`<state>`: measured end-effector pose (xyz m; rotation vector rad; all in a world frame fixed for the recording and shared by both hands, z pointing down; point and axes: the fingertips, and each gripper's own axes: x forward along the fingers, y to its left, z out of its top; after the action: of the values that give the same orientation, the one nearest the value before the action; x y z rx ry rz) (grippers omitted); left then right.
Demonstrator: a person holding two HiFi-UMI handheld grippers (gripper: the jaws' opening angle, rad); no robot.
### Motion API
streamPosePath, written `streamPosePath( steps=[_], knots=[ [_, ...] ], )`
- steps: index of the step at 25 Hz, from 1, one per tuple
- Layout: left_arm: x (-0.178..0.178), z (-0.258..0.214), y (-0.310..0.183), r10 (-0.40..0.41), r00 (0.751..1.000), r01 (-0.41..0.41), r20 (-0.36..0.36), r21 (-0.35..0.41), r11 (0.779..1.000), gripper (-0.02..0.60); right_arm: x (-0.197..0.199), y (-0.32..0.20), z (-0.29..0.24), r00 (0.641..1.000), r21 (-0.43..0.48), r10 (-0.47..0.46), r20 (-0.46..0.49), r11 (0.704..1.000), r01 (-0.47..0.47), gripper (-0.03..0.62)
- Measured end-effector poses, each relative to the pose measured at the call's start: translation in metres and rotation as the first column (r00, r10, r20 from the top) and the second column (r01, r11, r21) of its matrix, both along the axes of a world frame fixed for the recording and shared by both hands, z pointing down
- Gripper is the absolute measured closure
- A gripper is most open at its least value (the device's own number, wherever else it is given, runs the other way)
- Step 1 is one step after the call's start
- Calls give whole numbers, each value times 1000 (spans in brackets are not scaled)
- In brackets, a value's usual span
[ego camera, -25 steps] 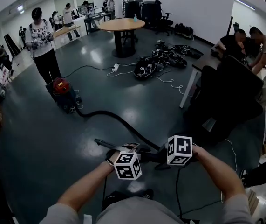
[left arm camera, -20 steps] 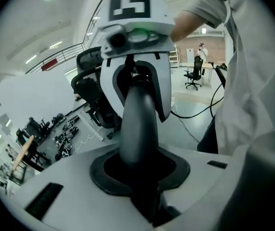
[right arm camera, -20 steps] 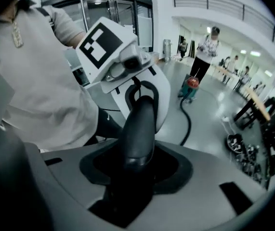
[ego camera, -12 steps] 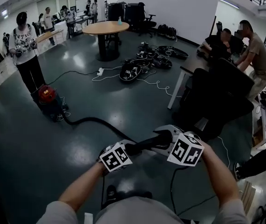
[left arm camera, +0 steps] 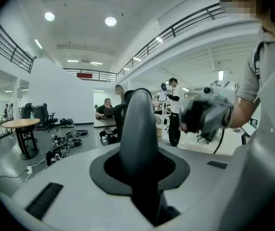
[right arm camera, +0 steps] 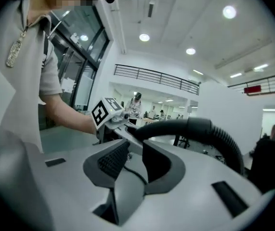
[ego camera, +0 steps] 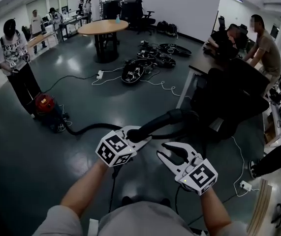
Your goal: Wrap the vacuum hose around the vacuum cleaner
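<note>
Vacuum hose (ego camera: 155,122): black, ribbed. It runs from the vacuum cleaner (ego camera: 44,104), a red unit on the floor at far left, across the floor to the near side, then rises in an arch. Left gripper (ego camera: 132,134): clamped on the hose's smooth end piece, held off the floor. Right gripper (ego camera: 169,151): just right of it, below the arch, jaws partly apart and just been closing, nothing between them. Step in hand, by judgement: gathering the free end, with no turn round the cleaner yet. The next move calls for a second grip farther along the hose, then carrying it far left. Surroundings: standing person (ego camera: 15,63) beside the cleaner; round table (ego camera: 103,28) far.
</note>
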<state>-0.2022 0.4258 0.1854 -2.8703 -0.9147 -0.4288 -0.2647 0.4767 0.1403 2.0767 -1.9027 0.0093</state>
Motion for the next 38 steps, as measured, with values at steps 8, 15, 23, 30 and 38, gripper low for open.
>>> streamPosePath(
  steps=[8, 15, 23, 30, 38],
  knots=[
    [-7, -40, -49, -47, 998, 42, -47, -95, 995, 485, -23, -83, 93, 911, -12, 92, 403, 995, -95, 580],
    [-13, -64, -74, -135, 988, 110, -81, -263, 959, 485, -43, -160, 150, 869, -38, 51, 493, 999, -37, 312],
    [-10, -90, -104, -301, 948, 235, -106, -405, 883, 485, -8, -184, 176, 927, -43, 151, 343, 989, -145, 315],
    [8, -109, -117, -403, 903, 301, -151, -448, 842, 485, 14, -179, 162, 993, -107, -6, 121, 994, 19, 505],
    [43, -81, -131, -490, 868, 416, -78, -425, 804, 480, 84, -138, 175, 988, -315, -143, -54, 942, 119, 505]
  ],
)
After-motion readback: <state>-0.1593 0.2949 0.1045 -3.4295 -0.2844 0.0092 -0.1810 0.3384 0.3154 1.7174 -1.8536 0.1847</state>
